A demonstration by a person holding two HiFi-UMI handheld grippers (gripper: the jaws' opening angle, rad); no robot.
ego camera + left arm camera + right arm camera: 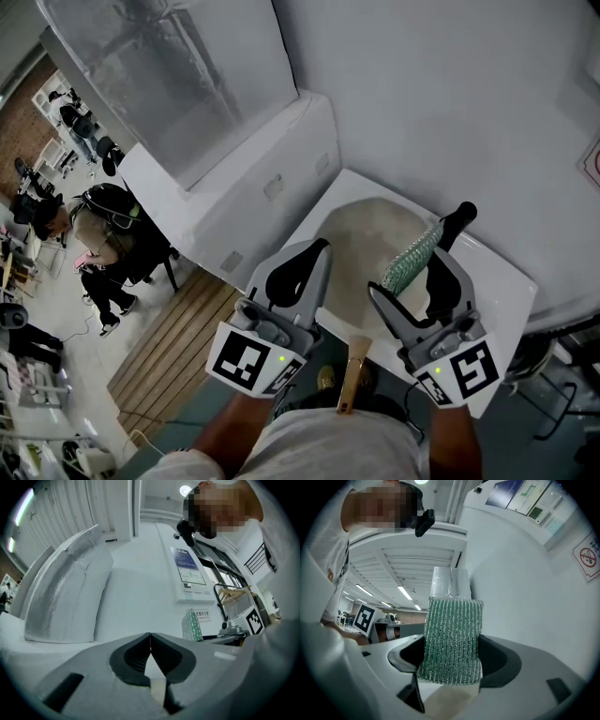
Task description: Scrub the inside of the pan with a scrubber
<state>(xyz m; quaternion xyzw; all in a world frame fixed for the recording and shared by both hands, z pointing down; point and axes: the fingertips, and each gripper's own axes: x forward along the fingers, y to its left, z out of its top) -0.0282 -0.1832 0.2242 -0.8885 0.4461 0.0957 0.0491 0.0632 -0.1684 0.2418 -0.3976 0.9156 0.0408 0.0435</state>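
Observation:
A round pan [361, 246] with a beige inside lies on the white table [497, 281], its black handle [459, 218] pointing away to the right. Above the pan's right half, my right gripper [417, 274] is shut on a green glittery scrubber [411, 258], which stands upright between the jaws [451, 639]. My left gripper [312, 255] hovers over the pan's left rim with its jaws shut and nothing between them [150, 638]. From the left gripper view the scrubber [192, 625] shows off to the right.
A wooden handle [354, 371] pokes out at the table's near edge between the grippers. A white cabinet [253, 178] adjoins the table on the left, with a wall behind. Wooden slats [178, 337] cover the floor below left, and people sit further left.

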